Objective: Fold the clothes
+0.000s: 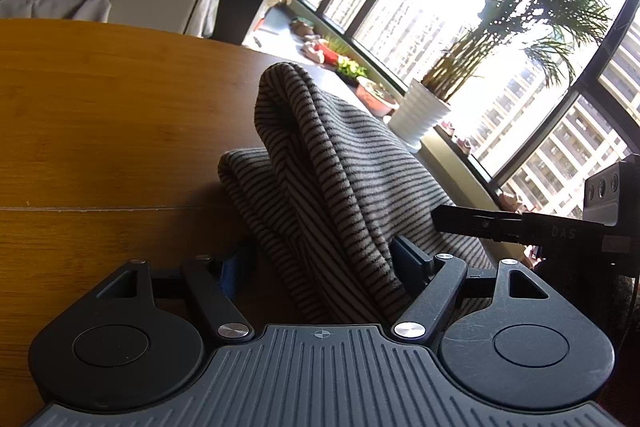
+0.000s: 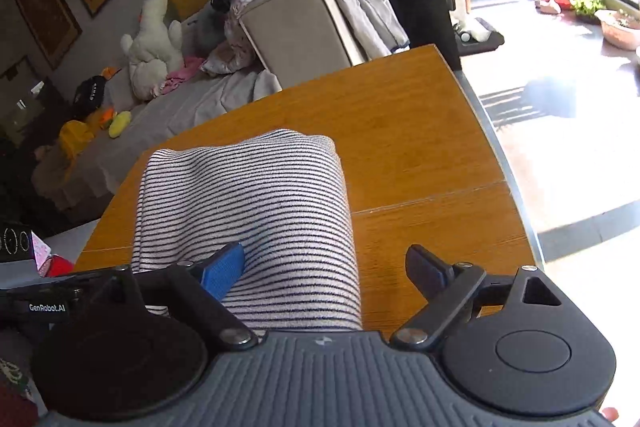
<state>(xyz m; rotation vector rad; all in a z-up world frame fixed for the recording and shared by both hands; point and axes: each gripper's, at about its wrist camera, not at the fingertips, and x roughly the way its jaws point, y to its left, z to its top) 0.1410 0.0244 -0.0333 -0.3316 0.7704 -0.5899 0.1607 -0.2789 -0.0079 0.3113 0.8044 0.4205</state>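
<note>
Striped garment (image 2: 248,219) sits folded on wooden table (image 2: 420,147), lower centre of the right wrist view. Right gripper (image 2: 324,271) jaws apart, blue left pad touching the cloth, nothing clamped. Left gripper (image 1: 326,267) jaws apart, bunched fabric lying between them, unpinched.

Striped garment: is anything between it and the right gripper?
Nothing visible. The folded striped garment already lies between the right gripper's open jaws on the wooden table, with no other object intervening.
</note>
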